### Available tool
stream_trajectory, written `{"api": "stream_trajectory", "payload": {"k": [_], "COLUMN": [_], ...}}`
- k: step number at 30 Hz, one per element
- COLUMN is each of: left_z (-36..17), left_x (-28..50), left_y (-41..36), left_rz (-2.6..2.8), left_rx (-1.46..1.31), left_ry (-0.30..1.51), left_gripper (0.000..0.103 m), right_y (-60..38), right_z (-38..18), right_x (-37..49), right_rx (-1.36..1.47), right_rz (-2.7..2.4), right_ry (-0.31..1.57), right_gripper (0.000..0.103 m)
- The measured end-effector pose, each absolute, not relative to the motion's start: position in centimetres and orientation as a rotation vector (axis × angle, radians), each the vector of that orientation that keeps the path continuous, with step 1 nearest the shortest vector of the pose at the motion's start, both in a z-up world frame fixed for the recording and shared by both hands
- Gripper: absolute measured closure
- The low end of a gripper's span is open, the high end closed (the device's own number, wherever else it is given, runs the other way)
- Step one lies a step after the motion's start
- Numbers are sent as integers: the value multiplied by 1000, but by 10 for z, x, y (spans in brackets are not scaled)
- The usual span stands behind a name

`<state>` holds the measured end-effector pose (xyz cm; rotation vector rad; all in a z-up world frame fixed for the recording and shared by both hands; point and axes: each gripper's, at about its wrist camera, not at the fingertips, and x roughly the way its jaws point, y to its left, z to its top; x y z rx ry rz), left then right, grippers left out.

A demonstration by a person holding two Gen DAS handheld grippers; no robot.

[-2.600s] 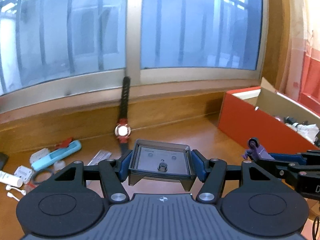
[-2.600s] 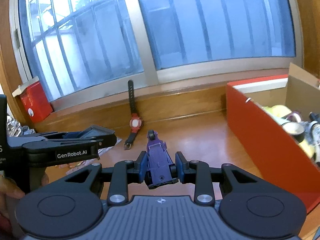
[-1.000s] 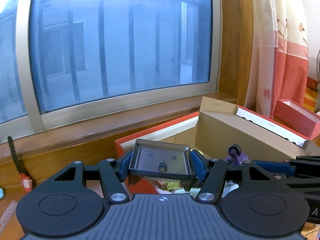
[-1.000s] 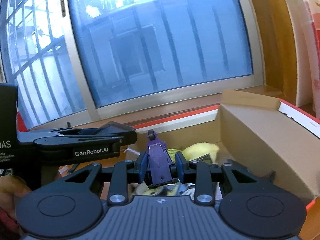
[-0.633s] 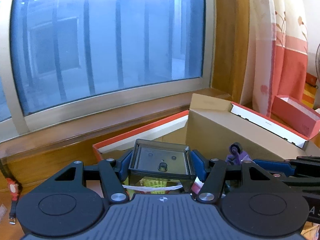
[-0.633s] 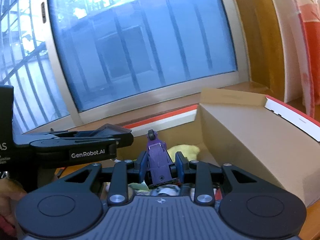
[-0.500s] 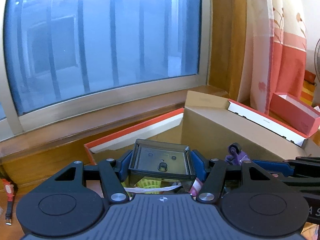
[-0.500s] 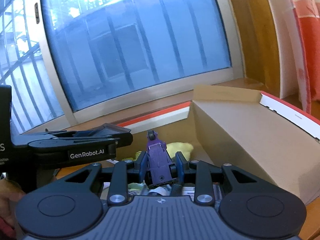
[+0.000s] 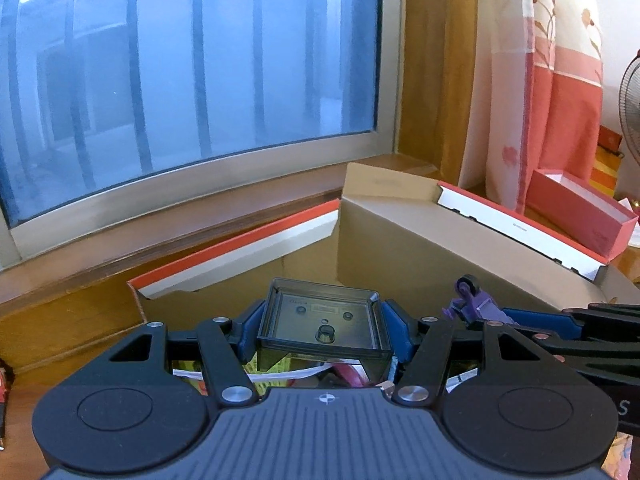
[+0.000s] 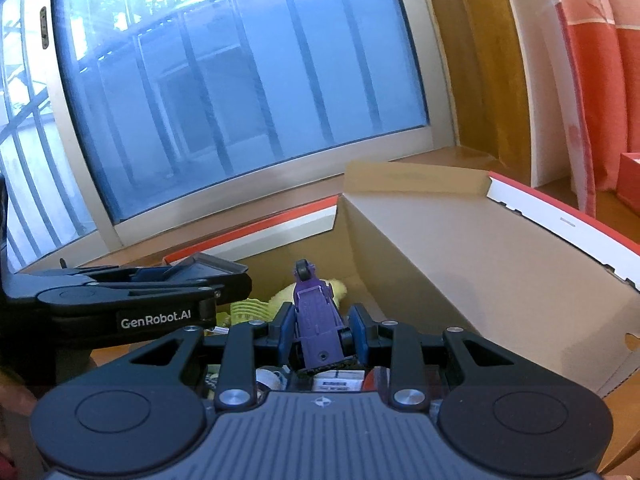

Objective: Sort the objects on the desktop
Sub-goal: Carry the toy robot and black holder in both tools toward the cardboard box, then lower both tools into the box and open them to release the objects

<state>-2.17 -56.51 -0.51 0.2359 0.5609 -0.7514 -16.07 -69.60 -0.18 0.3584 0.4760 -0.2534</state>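
Note:
My left gripper (image 9: pixel 324 322) is shut on a smoky transparent plastic case (image 9: pixel 320 308), held level above the open red box (image 9: pixel 240 244). From the right wrist view that left gripper (image 10: pixel 216 280) reaches in from the left with the case (image 10: pixel 208 264) at its tip. My right gripper (image 10: pixel 320 320) is shut on a purple toy (image 10: pixel 310 300) with a small black wheel on top, also over the red box (image 10: pixel 256 232). The left wrist view shows the right gripper (image 9: pixel 500 316) and the purple toy (image 9: pixel 468 304) close on the right. Yellow items (image 10: pixel 296 292) lie inside the box.
The box's cardboard lid (image 10: pixel 480 248) stands open to the right. Behind is a barred window (image 9: pixel 200 80) over a wooden sill. A curtain (image 9: pixel 560 80), a small pink box (image 9: pixel 580 208) and a fan (image 9: pixel 632 108) are at the right. A hand (image 10: pixel 12 400) grips the left handle.
Both grippers have swung right, from the desk with the watch and clutter to above the open red box. Each keeps its hold, and the box has come nearer.

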Motion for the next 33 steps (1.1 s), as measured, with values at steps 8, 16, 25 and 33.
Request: {"api": "stream_trajectory", "payload": {"k": [8,16,25,33], "left_z": [-7,-8,-8,-8], "left_x": [-23,-27,-33,-39], "left_y": [-568,-571,-573,-576], "left_rz": [-767,-787,-809,-824], "left_rx": [241,250,257,265], "left_ry": [572,578,579,581], "left_gripper": [42,42,42,42], "right_y": [-699,-700,-703,-705], "right_z": [-4,-4,-5,-7], "right_x": [-159,-159,-161,-167], "right_rx": [355,353,347,348], "right_rz": [-268,-279,-304,-325], "right_ry": [483,484,486,491], "right_gripper": [71,71,71,71]}}
